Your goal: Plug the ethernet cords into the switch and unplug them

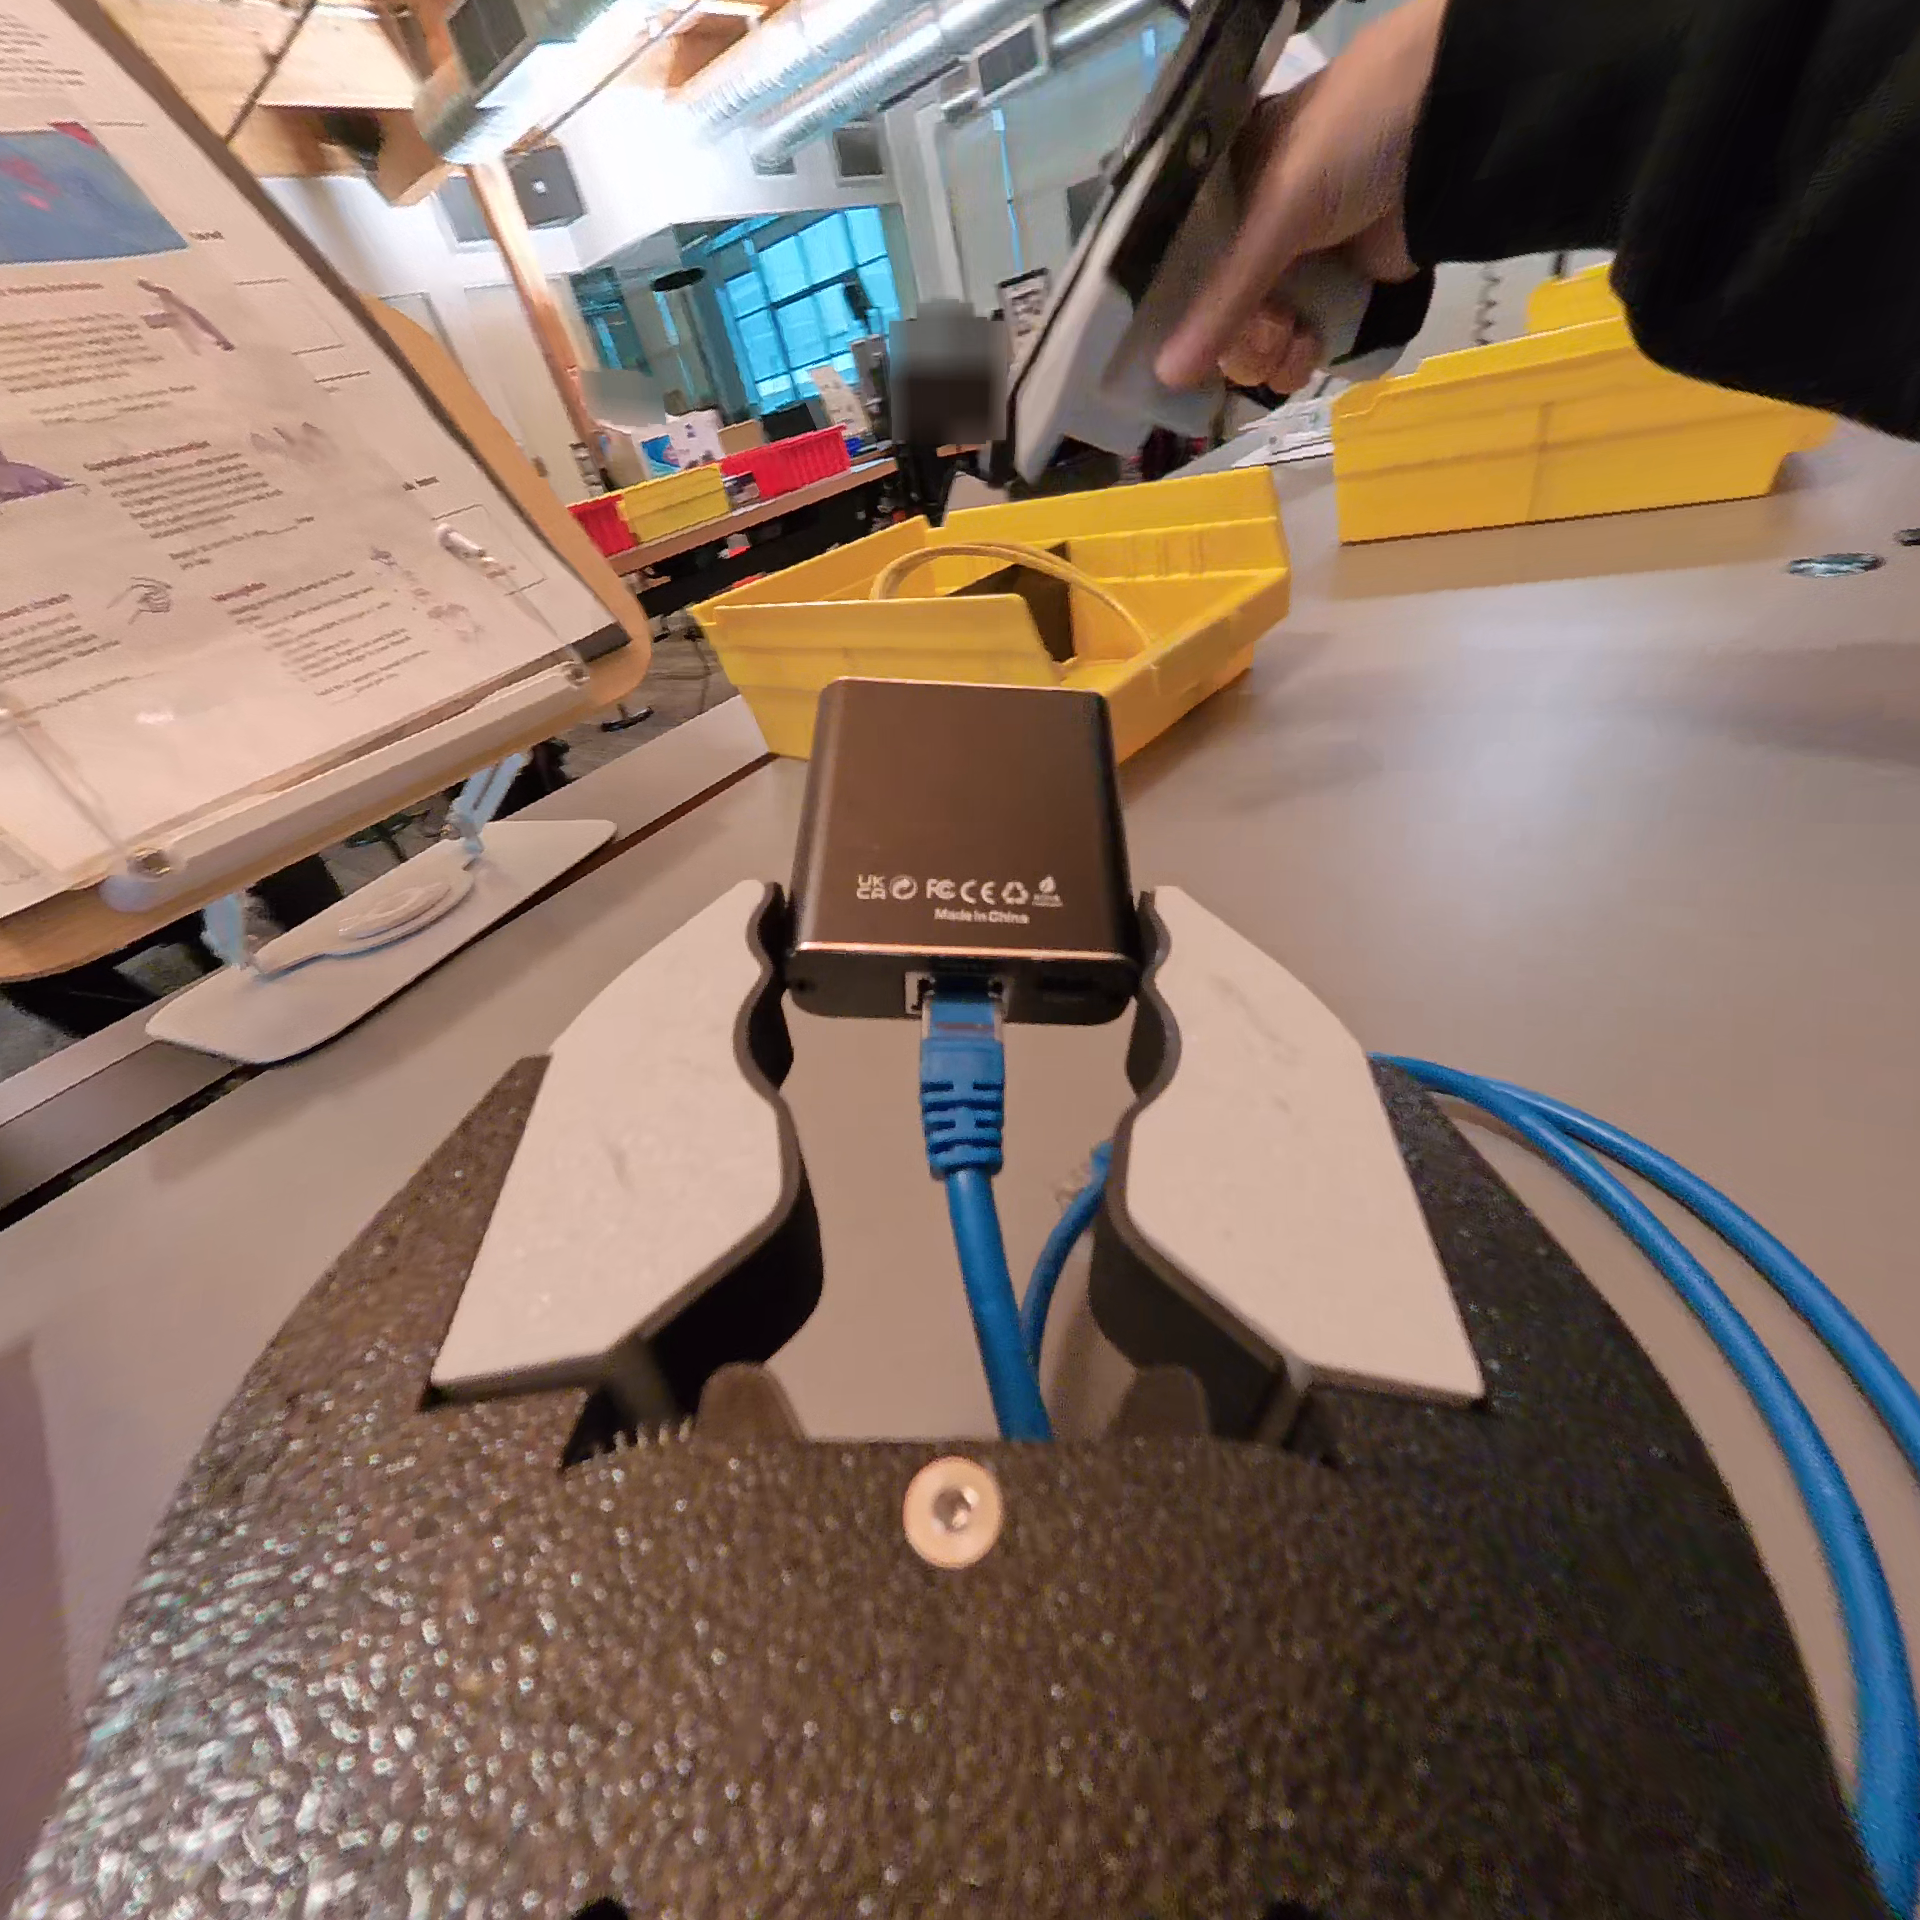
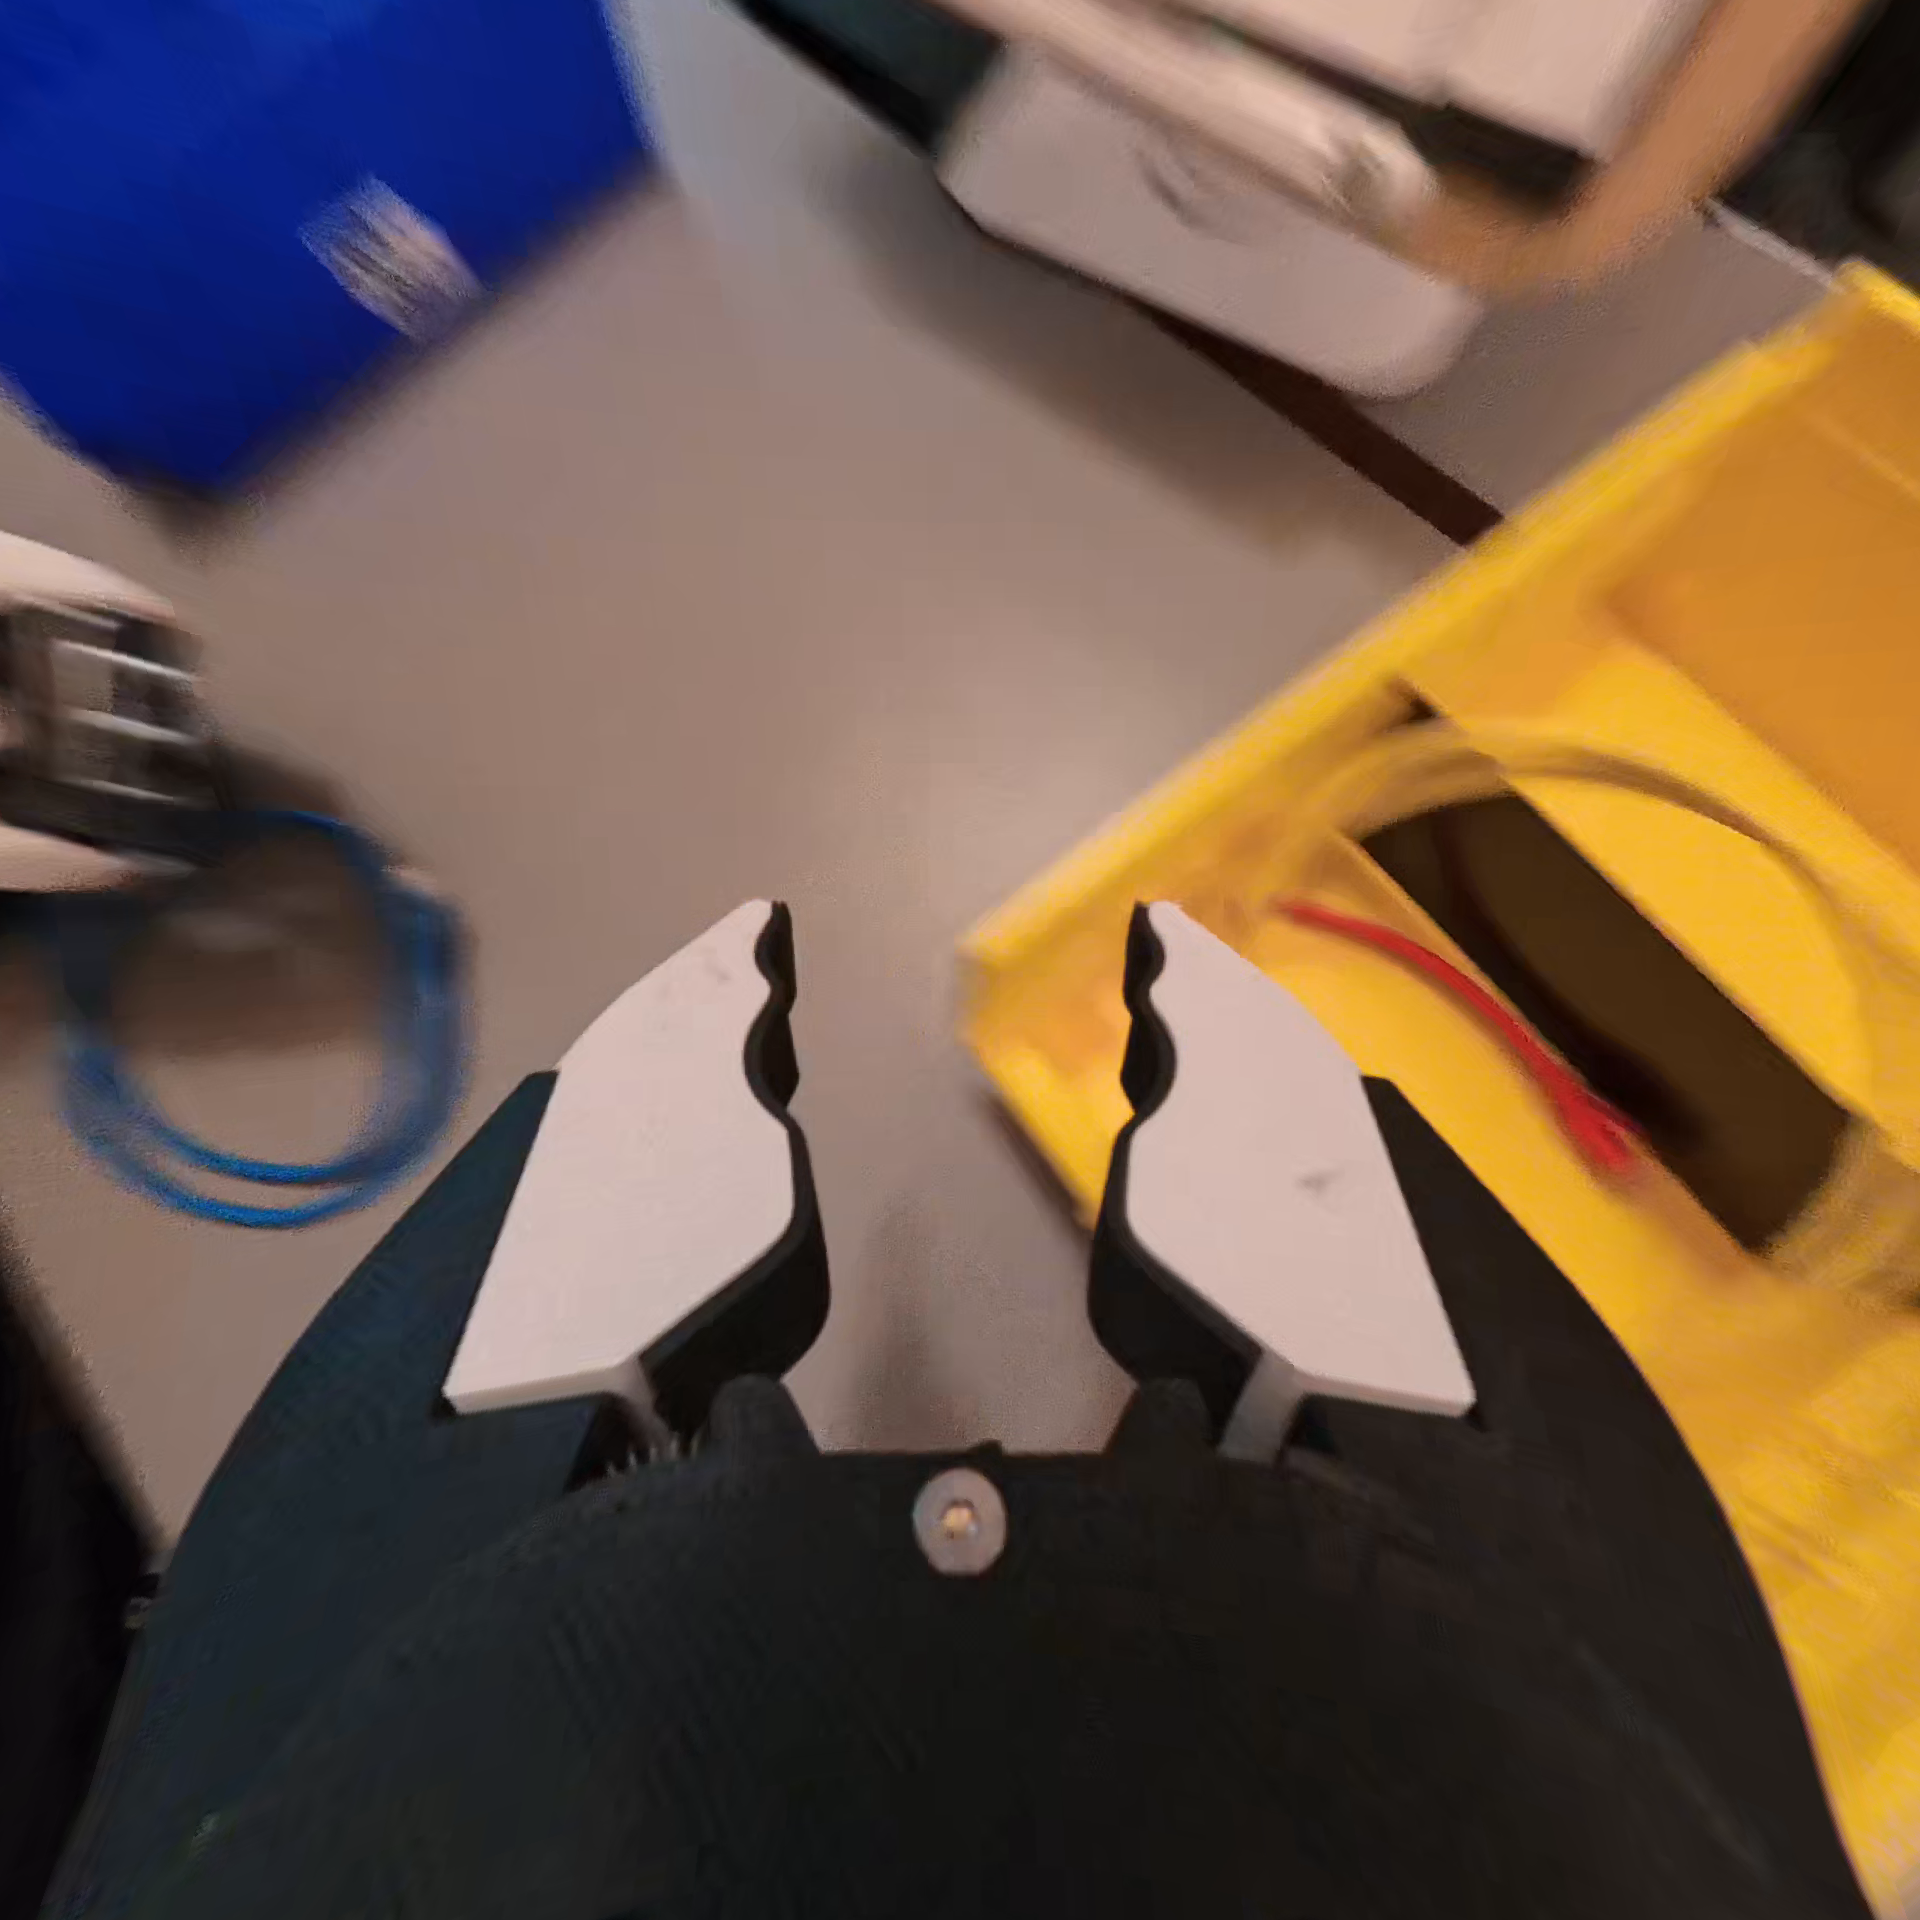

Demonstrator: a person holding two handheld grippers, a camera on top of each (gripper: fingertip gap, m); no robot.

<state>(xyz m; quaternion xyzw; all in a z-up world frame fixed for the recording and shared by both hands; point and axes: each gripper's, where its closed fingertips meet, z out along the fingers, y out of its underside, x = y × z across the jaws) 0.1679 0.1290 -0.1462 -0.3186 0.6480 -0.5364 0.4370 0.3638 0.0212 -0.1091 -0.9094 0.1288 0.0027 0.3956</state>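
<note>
The left gripper [image 1: 961, 935] is clenched on the small black metal switch box [image 1: 956, 821], one finger at each side of its near end; the box rests on the grey table [image 1: 1507, 831], and its long axis runs straight away from the gripper, toward the open yellow plastic bin [image 1: 997, 623] behind it. The port face of the box points back at the camera; the blue ethernet cord [image 1: 966, 1112] is plugged in there, and its plug lies along the same axis, between the two fingers, before the cable loops off to the right side.

The right gripper [image 2: 961, 935] holds nothing, its jaws standing apart; in its blurred view it hangs over the table at the corner of the yellow bin, where a pale cord [image 2: 1621, 774] and a red cord [image 2: 1455, 997] lie. The bin is nearer to this gripper; I judge the next move is to take a cord from it, then bring the plug in line with the box axis.
</note>
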